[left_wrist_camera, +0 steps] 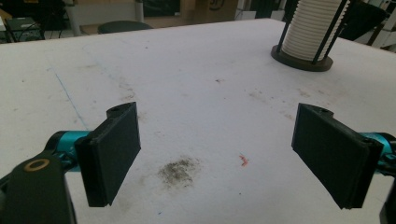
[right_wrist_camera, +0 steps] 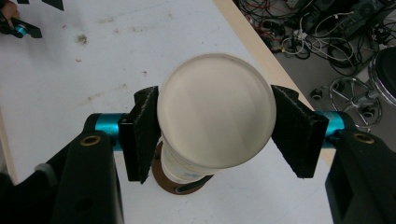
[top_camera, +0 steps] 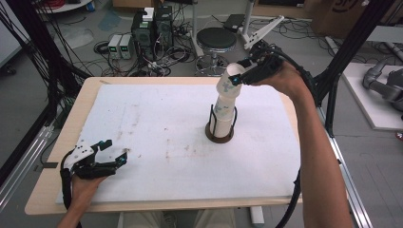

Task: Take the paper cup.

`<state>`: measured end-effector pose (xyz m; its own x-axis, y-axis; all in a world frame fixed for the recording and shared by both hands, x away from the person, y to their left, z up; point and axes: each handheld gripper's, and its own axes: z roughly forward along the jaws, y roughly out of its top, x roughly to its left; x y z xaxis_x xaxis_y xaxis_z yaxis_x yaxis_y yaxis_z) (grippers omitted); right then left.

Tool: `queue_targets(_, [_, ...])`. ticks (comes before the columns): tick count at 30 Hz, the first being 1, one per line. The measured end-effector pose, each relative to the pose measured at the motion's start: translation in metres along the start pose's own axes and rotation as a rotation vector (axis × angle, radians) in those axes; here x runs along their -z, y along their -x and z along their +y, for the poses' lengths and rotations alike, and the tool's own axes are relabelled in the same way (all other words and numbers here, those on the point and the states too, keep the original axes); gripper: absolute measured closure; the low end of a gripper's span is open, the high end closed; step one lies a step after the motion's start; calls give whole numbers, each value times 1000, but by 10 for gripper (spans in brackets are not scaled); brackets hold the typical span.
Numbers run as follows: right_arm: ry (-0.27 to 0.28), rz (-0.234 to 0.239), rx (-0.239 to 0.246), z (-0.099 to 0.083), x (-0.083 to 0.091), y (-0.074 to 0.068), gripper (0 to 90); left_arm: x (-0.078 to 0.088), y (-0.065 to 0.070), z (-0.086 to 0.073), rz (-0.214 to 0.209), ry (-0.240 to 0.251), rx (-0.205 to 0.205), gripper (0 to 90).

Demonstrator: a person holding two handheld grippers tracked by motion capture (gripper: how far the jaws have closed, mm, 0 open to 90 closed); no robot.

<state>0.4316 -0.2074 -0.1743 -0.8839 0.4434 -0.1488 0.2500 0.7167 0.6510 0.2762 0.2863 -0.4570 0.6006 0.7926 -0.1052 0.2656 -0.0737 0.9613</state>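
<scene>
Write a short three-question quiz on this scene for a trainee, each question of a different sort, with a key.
1. True or false: the right gripper is shut on the top cup of the stack of cups.
2. Multiple choice: what keeps the stack upright? A) a cardboard box B) a round dark holder with thin upright rods C) the left gripper
3. Fill in: the left gripper's jaws are ____, with nothing between them, above the white table cover.

Key
1. True: its pads press on both sides of the cup's rim.
2. B
3. open
</scene>
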Motion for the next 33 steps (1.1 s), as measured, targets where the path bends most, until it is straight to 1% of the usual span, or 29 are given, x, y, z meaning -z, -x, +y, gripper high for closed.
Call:
queue_targets(3, [-1, 3, -3, 0, 1, 0, 374, 0, 0, 0, 1, 1, 0, 154])
queue_targets(5, [4, -1, 5, -1, 0, -1, 374, 0, 0, 0, 1, 0, 0, 154])
queue_targets(6, [7, 5, 3, -2, 0, -2, 374, 0, 0, 0, 1, 0, 2, 154])
queue_targets(9, [37, 16, 7, -6, 0, -5, 373, 0, -1, 0, -1, 6, 9, 154])
queue_targets(13, [83, 26, -3, -14, 4, -10, 373, 0, -1, 0, 0, 2, 6, 154])
queue_targets(16, [130, 44, -7, -19, 8, -16, 374, 0, -1, 0, -2, 4, 8, 154])
queue_targets(18, [157, 47, -5, -23, 9, -22, 374, 0, -1, 0, 1, 4, 9, 154])
queue_targets(19, [157, 47, -5, -23, 9, -22, 374, 0, -1, 0, 1, 4, 9, 154])
queue_targets(20, [198, 52, -19, -27, 11, -29, 374, 0, -1, 0, 2, 0, 3, 154])
queue_targets(24, [259, 64, -25, -34, 10, -39, 374, 0, 0, 0, 4, 3, 1, 154])
queue_targets(26, [277, 73, -27, -37, 9, -45, 373, 0, 0, 0, 5, 2, 2, 154])
queue_targets(27, [284, 72, -15, -39, 7, -48, 374, 0, 0, 0, 6, 2, 5, 154])
queue_targets(29, [284, 73, -19, -42, 4, -53, 374, 0, 0, 0, 7, 1, 2, 154])
queue_targets(31, [296, 74, -17, -44, 2, -56, 373, 0, 0, 0, 7, 2, 1, 154])
queue_targets(33, [309, 76, -26, -47, 0, -59, 373, 0, 0, 0, 5, 2, 2, 154])
